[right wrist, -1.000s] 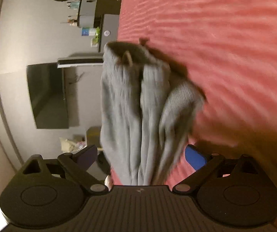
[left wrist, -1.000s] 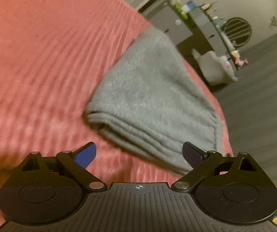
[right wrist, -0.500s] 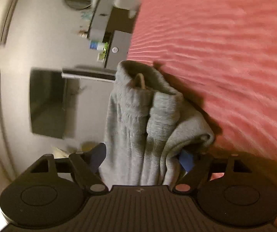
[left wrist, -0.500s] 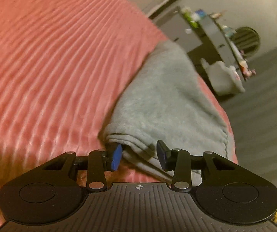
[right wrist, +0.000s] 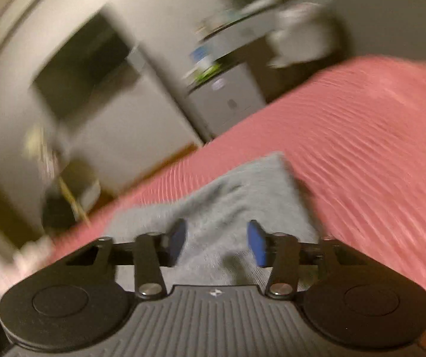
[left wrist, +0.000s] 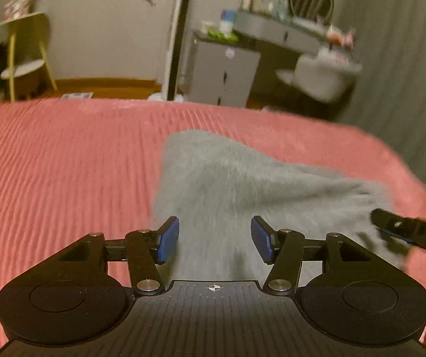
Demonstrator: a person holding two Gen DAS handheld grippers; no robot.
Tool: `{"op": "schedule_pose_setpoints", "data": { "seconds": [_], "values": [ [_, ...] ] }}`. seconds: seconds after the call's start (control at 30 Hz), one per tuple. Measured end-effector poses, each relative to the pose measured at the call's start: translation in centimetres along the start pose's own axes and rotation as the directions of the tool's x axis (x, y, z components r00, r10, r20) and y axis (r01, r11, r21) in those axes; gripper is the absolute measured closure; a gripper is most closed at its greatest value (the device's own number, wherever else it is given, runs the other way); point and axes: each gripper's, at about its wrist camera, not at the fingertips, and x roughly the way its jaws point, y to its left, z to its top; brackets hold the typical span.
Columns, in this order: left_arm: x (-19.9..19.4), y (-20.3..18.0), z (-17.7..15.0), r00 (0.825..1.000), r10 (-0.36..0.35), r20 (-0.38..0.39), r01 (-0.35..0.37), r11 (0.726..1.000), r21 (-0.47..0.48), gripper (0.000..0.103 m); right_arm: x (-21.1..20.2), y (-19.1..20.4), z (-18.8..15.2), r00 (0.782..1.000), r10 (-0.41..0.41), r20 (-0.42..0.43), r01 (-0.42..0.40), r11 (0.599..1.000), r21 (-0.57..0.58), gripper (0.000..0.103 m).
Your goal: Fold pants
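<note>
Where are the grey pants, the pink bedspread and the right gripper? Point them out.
grey pants [left wrist: 236, 184], left wrist view, middle of the fabric.
pink bedspread [left wrist: 64, 163], left wrist view, bare ribbed surface.
right gripper [right wrist: 215, 242], right wrist view, midway between fingertips.

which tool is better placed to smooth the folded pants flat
Left, probably. The left tool faces the grey pants squarely with its pads apart. The right tool is also open over them, but tilted, its view smeared.
</note>
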Motion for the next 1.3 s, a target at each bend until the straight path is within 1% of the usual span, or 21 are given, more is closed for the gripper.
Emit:
{"op": "schedule_pose_setpoints", "data": {
  "seconds": [0.1, 0.17, 0.2, 0.23, 0.27, 0.37, 0.4, 0.43, 0.5, 0.53, 0.63, 0.7, 0.8, 0.87, 0.97, 1.0, 1.03, 1.1, 1.17, 1.23, 1.3],
  "values": [
    [5.2, -0.6, 2.0, 0.997, -0.021, -0.077, 0.020, 1.000, -0.013, 0.057, 4.8, 0.7, 1.1, 0.996, -0.056, -0.074, 0.043, 0.985, -0.165, 0.081],
    [7.8, -0.7, 3.1, 0.996, 0.022, -0.083, -0.022, 1.000, -0.004, 0.064, 6.6, 0.5, 1.8, 0.990, -0.118, -0.083, 0.095, 0.965, -0.246, 0.095],
    [8.8, -0.8, 3.5, 0.996, 0.040, -0.081, -0.040, 0.999, 0.003, 0.076, 7.6, -0.1, 2.4, 0.989, -0.127, -0.078, 0.104, 0.965, -0.242, 0.103],
    [9.6, -0.9, 3.7, 0.995, 0.074, -0.070, -0.073, 0.997, 0.017, 0.097, 8.1, -1.3, 3.1, 0.991, -0.104, -0.086, 0.085, 0.975, -0.204, 0.103],
    [10.3, -1.0, 3.9, 0.992, 0.117, -0.051, -0.115, 0.992, 0.042, 0.096, 8.8, -2.1, 3.8, 0.992, -0.090, -0.086, 0.074, 0.982, -0.173, 0.103],
    [9.7, -1.2, 3.6, 0.993, 0.118, -0.009, -0.118, 0.993, 0.024, 0.097, 9.6, -2.4, 4.5, 0.992, -0.073, -0.103, 0.062, 0.993, -0.101, 0.103],
    [8.9, -1.2, 3.1, 0.996, 0.091, -0.005, -0.091, 0.996, 0.018, 0.085, 8.7, -2.4, 4.4, 0.993, -0.059, -0.101, 0.051, 0.996, -0.080, 0.103],
    [7.7, -1.0, 2.4, 1.000, 0.024, -0.005, -0.024, 1.000, 0.017, 0.054, 7.9, -2.4, 4.1, 0.995, -0.035, -0.095, 0.029, 0.997, -0.071, 0.102],
    [5.4, -0.6, 0.3, 0.996, -0.089, 0.020, 0.088, 0.996, 0.031, 0.020, 5.3, -2.6, 2.1, 0.993, 0.041, -0.107, -0.051, 0.995, -0.088, 0.092],
    [4.2, -0.5, -1.0, 0.994, -0.098, 0.039, 0.095, 0.994, 0.059, 0.019, 4.0, -2.8, 0.4, 0.992, 0.067, -0.104, -0.079, 0.990, -0.120, 0.083],
    [2.5, -0.6, -4.5, 0.999, -0.030, 0.013, 0.026, 0.970, 0.240, 0.018, -0.3, -3.9, -3.4, 0.996, 0.076, -0.050, -0.086, 0.966, -0.242, 0.082],
    [1.6, -0.1, -6.0, 0.999, 0.051, -0.003, -0.048, 0.959, 0.281, 0.014, -2.2, -5.0, -4.1, 0.995, 0.089, -0.040, -0.095, 0.973, -0.211, 0.082],
    [0.0, 1.1, -7.2, 0.993, 0.076, -0.091, -0.058, 0.982, 0.179, 0.011, -4.1, -4.7, -3.7, 0.997, 0.041, -0.060, -0.049, 0.990, -0.133, 0.084],
    [-0.5, 1.9, -7.7, 0.983, 0.118, -0.140, -0.097, 0.985, 0.144, 0.006, -4.2, -3.5, -4.1, 0.994, -0.094, -0.064, 0.083, 0.985, -0.148, 0.069],
    [-2.9, 3.1, -7.7, 0.976, 0.109, -0.189, -0.114, 0.993, -0.017, 0.007, -4.3, -2.0, -4.9, 0.955, -0.259, -0.147, 0.230, 0.955, -0.187, 0.061],
    [-3.7, 2.8, -8.0, 0.972, 0.104, -0.211, -0.111, 0.994, -0.021, 0.007, -5.4, -1.2, -5.5, 0.957, -0.255, -0.137, 0.223, 0.950, -0.217, 0.046],
    [-4.5, 2.0, -8.7, 0.967, 0.104, -0.233, -0.101, 0.995, 0.026, 0.007, -6.4, -0.4, -6.2, 0.958, -0.259, -0.123, 0.225, 0.945, -0.239, 0.008],
    [-6.3, -0.3, -10.7, 0.966, 0.135, -0.221, -0.097, 0.980, 0.174, 0.007, -8.7, 1.3, -8.2, 0.960, -0.268, -0.074, 0.239, 0.931, -0.278, 0.004],
    [-8.3, -2.8, -13.3, 0.968, 0.190, -0.162, -0.131, 0.940, 0.315, 0.007, -10.5, 2.2, -10.2, 0.961, -0.267, -0.078, 0.233, 0.926, -0.297, 0.004],
    [-9.9, -4.3, -15.4, 0.965, 0.237, -0.111, -0.181, 0.911, 0.371, 0.006, -11.8, 2.4, -11.6, 0.955, -0.283, -0.085, 0.254, 0.932, -0.258, 0.004],
    [-11.8, -4.4, -17.1, 0.965, 0.258, -0.055, -0.224, 0.912, 0.344, 0.006, -12.6, 2.8, -12.6, 0.949, -0.297, -0.102, 0.271, 0.938, -0.215, 0.004]
  ]
}}
